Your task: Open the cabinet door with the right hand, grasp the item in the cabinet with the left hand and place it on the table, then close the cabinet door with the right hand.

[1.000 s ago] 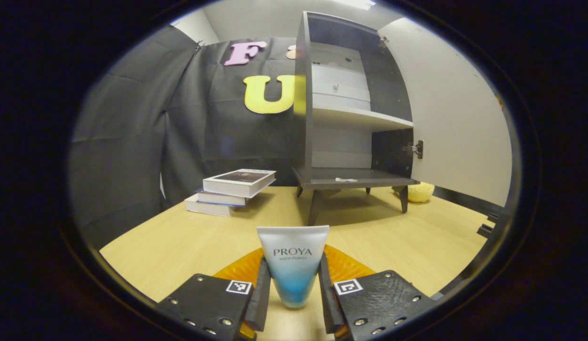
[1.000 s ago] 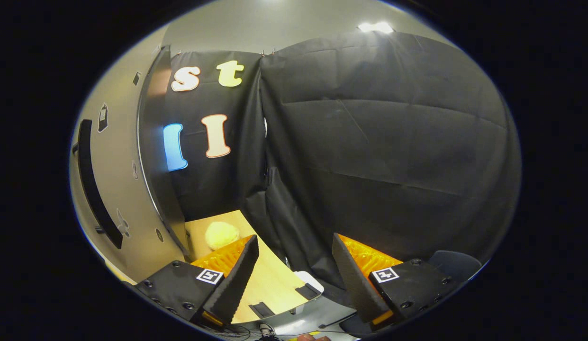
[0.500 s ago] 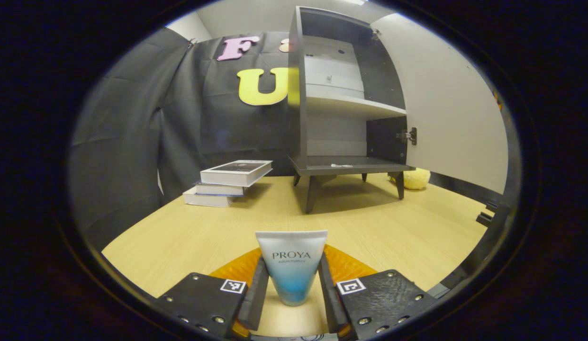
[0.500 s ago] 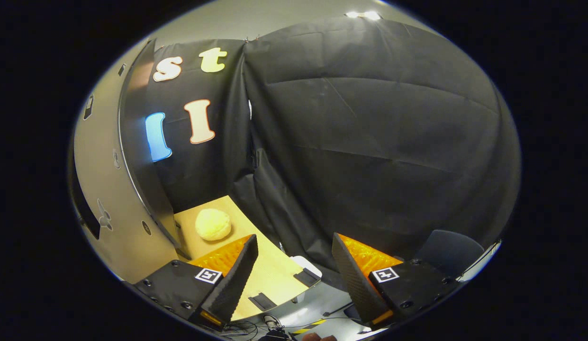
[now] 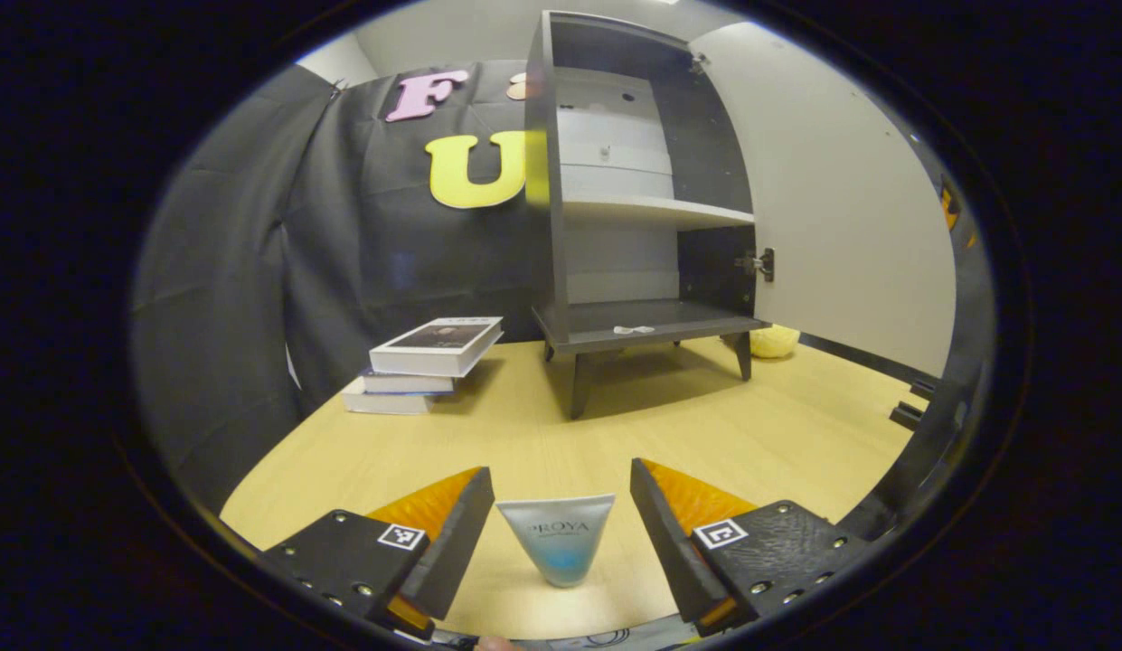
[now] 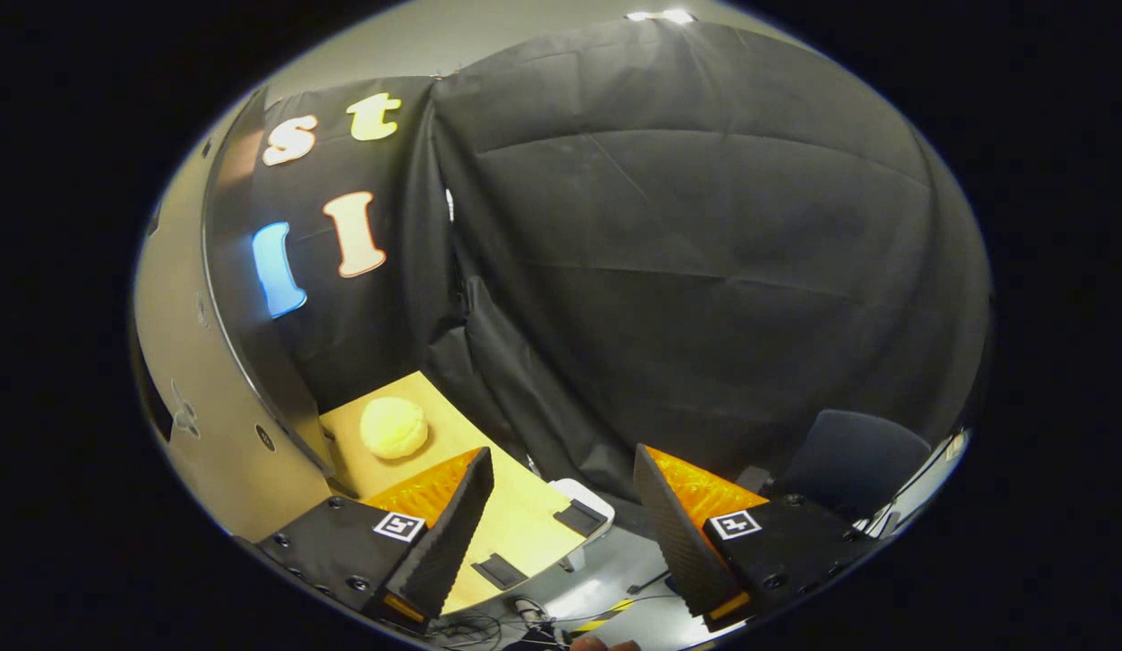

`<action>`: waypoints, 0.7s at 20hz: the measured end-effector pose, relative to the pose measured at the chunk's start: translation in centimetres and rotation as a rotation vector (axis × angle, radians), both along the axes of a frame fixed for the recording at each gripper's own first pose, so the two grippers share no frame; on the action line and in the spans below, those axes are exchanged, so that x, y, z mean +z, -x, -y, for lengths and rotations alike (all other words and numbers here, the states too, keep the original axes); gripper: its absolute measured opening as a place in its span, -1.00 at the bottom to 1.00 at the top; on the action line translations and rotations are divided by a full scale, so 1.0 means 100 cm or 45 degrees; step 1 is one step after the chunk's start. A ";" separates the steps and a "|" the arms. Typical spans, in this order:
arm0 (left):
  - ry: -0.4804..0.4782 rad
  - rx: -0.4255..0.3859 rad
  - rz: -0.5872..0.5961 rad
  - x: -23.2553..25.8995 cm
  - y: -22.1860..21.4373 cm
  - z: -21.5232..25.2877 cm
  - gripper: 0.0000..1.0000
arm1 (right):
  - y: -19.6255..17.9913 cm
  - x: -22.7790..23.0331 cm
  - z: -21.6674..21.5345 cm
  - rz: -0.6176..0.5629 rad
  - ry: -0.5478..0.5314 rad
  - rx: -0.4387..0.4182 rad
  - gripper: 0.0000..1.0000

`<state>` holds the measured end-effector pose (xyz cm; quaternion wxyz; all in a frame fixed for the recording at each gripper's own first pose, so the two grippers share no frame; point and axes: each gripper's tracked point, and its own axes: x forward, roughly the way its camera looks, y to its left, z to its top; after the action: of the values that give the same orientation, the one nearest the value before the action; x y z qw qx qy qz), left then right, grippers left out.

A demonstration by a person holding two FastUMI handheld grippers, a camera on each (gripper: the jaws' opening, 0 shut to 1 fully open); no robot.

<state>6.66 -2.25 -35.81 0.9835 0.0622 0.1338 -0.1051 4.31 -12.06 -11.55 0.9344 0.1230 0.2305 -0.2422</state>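
Observation:
A white-and-blue tube [image 5: 557,544] stands cap-down on the wooden table [image 5: 705,434], free between the spread fingers of my left gripper [image 5: 561,533], which is open. Farther back stands the dark cabinet [image 5: 637,199] on short legs, its pale door [image 5: 832,199] swung wide to the right. A small white scrap [image 5: 635,329] lies on its bottom shelf. My right gripper [image 6: 561,515] is open with nothing between its fingers, beside the edge of the open door [image 6: 226,316] at its left, over the table's corner [image 6: 515,533].
A stack of books [image 5: 429,362] lies left of the cabinet. A yellow ball [image 5: 774,340] [image 6: 393,428] rests on the table behind the door. Black cloth walls close the booth at the back and sides. A dark chair [image 6: 854,452] stands beyond the table's edge.
My left gripper has opened and let go of the tube, which now stands on the table, and has drawn back slightly. The right gripper has drifted a little, staying open.

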 end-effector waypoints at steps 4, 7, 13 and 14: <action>0.047 0.007 0.070 0.070 0.005 -0.002 0.84 | 0.008 -0.003 0.018 0.060 0.018 -0.077 0.96; 0.110 -0.003 0.136 0.134 0.010 0.004 0.83 | 0.017 -0.019 0.022 0.078 -0.025 -0.137 0.96; 0.129 -0.037 0.250 0.264 0.000 0.025 0.83 | 0.009 -0.017 0.009 0.201 0.012 -0.113 0.96; 0.133 -0.057 0.254 0.279 -0.001 0.032 0.83 | 0.000 -0.006 0.004 0.254 0.009 -0.086 0.96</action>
<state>6.79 -5.43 -7.88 0.9912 0.0240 0.0282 -0.1271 4.29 -12.43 -12.16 0.9444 0.1508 0.1314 -0.2609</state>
